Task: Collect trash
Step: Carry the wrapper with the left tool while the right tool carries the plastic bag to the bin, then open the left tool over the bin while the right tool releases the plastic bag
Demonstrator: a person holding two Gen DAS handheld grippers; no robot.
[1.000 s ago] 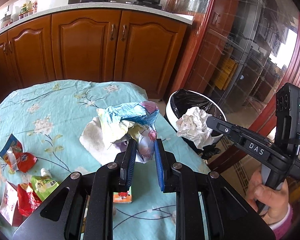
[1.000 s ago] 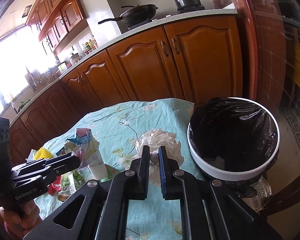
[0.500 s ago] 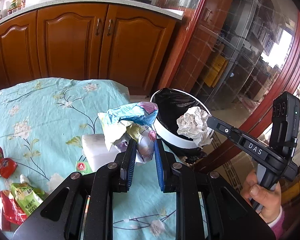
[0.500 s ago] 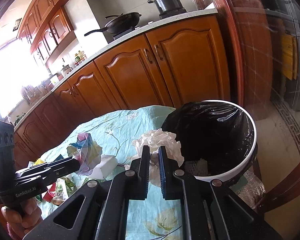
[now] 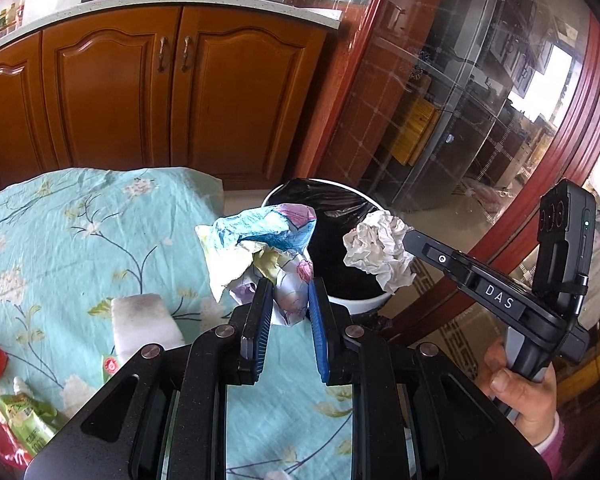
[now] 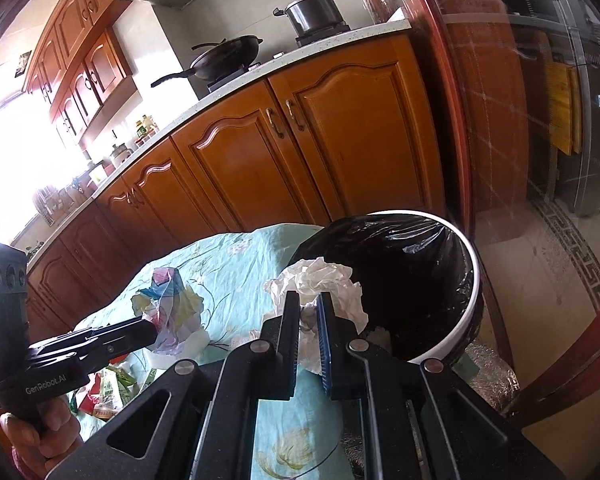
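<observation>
left claw point(image 5: 287, 298): clamped, angled down | right claw point(image 6: 309, 309): clamped, angled down

A left gripper point(image 5: 288, 292) clamps a crumpled colourful wrapper point(image 5: 260, 252) above the edge of a table draped in a turquoise floral cloth point(image 5: 80, 240). To its right, the right gripper point(image 5: 410, 240), held in a person's hand point(image 5: 520, 400), pinches a wad of white paper point(image 5: 378, 250) over a white bin point(image 5: 360, 304) lined with a black bag. A white block point(image 5: 144, 324) and red and green packets point(image 5: 16, 424) lie on the cloth; wooden cabinets point(image 5: 140, 92) stand behind.
</observation>
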